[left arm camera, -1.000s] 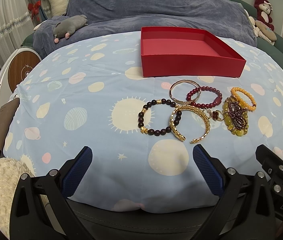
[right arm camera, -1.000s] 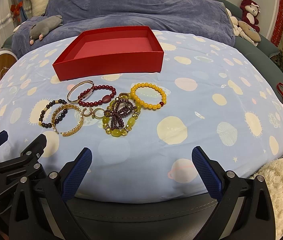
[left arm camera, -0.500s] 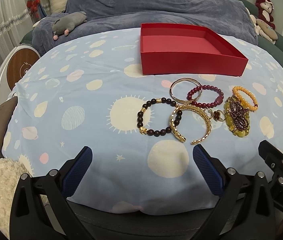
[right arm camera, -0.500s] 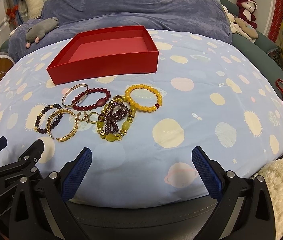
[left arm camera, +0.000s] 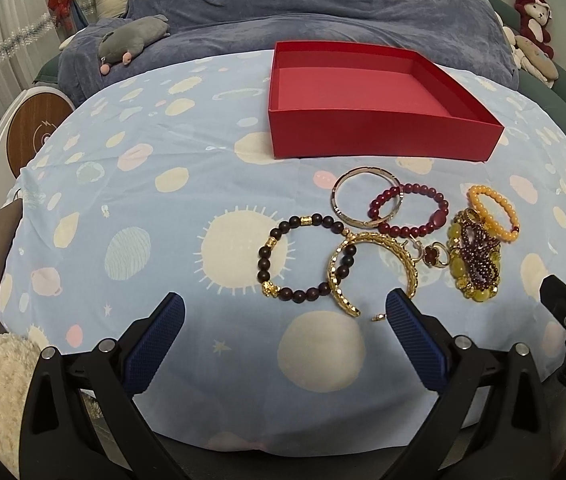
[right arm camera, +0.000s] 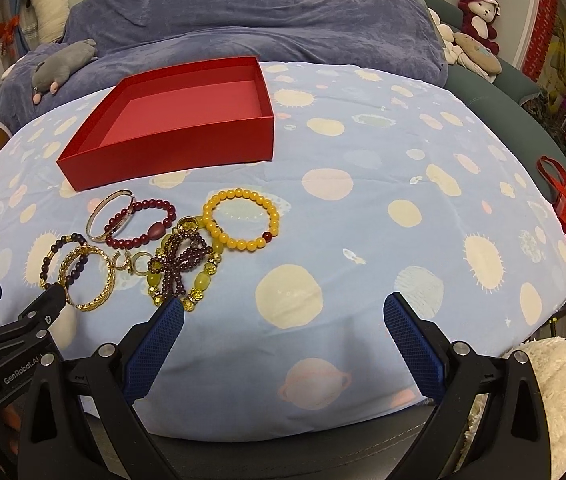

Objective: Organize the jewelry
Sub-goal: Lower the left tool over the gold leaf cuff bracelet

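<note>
Red cardboard box (left arm camera: 379, 128) empty, toward far edge of tabletop; jewelry heap just before it, nothing inside yet. Gold cuff (left arm camera: 367, 272), open ring shape, rigid, overlaps dark bead bracelet (left arm camera: 303, 260). Yellow bead bracelet (right arm camera: 241, 220) smooth, round, lies almost free. Left claw (left arm camera: 285, 336) and right claw (right arm camera: 283, 332) both wide apart, empty, near front edge. Advice: take one piece only, pinch rim, lift straight so neighbours not dragged.

Matt red box (left arm camera: 379, 136), glossy beads (right arm camera: 243, 220), cloth cover (right arm camera: 383, 200)
</note>
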{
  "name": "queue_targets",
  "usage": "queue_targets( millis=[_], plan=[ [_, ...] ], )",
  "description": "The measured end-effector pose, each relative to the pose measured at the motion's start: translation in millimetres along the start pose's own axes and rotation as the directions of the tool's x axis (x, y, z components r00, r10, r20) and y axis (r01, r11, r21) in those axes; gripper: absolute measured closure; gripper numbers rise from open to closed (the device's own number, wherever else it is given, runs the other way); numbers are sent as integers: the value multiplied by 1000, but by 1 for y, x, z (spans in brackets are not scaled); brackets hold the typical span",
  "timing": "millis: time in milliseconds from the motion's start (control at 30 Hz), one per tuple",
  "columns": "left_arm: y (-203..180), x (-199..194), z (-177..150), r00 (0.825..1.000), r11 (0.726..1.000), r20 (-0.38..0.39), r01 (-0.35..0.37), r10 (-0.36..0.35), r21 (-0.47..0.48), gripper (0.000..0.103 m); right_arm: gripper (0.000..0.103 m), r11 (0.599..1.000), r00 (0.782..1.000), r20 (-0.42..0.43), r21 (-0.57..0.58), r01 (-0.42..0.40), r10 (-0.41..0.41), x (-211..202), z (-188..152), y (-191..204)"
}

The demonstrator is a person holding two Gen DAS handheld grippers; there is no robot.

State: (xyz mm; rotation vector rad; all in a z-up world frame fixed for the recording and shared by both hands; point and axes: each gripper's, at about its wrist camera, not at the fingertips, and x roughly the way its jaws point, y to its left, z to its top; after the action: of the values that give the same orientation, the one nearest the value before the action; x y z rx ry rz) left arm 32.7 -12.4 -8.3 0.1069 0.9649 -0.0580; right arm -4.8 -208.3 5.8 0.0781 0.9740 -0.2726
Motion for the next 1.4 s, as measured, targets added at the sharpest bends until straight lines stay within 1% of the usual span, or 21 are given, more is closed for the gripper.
queue_targets(
  millis=[133, 267, 400, 533, 633, 667, 700, 767, 900, 967, 1033, 1067, 1300, 1400],
  plan=[
    [-5, 1, 2, 999, 999, -11, 30, -30, -15, 7, 7, 1000, 999, -17, 2, 27, -27, 4, 3, -6],
    [-17, 0, 4, 998, 998, 11, 64, -64, 15, 7, 7, 999, 999, -28, 21, 37, -36, 6, 7, -16],
    [-33, 4, 7, 999, 997, 14, 46, -47, 59, 7, 7, 999, 998, -37, 32, 43, -42, 9, 9, -23],
    [-39, 15, 11, 998, 998, -17, 54, -53, 41, 7, 7, 998, 998, -44, 51, 42, -40, 10, 9, -29],
    [-44, 19, 12, 999, 997, -15, 41, -40, 60, 13, 7, 997, 998, -48, 67, 37, -34, 11, 9, -32],
    [-45, 19, 12, 999, 997, -17, 42, -41, 62, 18, 7, 997, 998, -50, 73, 33, -29, 12, 9, -34],
    [-46, 20, 12, 999, 997, -21, 44, -42, 67, 22, 7, 997, 998, -53, 78, 30, -26, 12, 9, -34],
    [-47, 22, 12, 999, 996, -32, 46, -43, 71, 25, 7, 996, 998, -57, 83, 26, -21, 14, 9, -35],
    [-45, 29, 12, 997, 997, -66, 45, -40, 64, 38, 7, 997, 998, -58, 77, 20, -16, 14, 8, -33],
    [-45, 30, 11, 997, 997, -65, 47, -43, 67, 39, 7, 997, 998, -60, 73, 16, -12, 15, 8, -31],
    [-45, 29, 11, 997, 996, -62, 49, -44, 73, 43, 7, 997, 998, -60, 70, 14, -10, 15, 8, -30],
    [-46, 29, 12, 997, 996, -59, 51, -47, 74, 47, 7, 998, 998, -59, 69, 13, -9, 15, 8, -29],
    [-34, 20, 12, 997, 997, -29, 72, -71, 41, 47, 7, 998, 998, -58, 64, 5, -2, 14, 8, -28],
    [-24, 12, 13, 997, 997, -16, 79, -79, 23, 47, 7, 998, 998, -60, 62, -21, 24, 16, 11, -25]
  ],
)
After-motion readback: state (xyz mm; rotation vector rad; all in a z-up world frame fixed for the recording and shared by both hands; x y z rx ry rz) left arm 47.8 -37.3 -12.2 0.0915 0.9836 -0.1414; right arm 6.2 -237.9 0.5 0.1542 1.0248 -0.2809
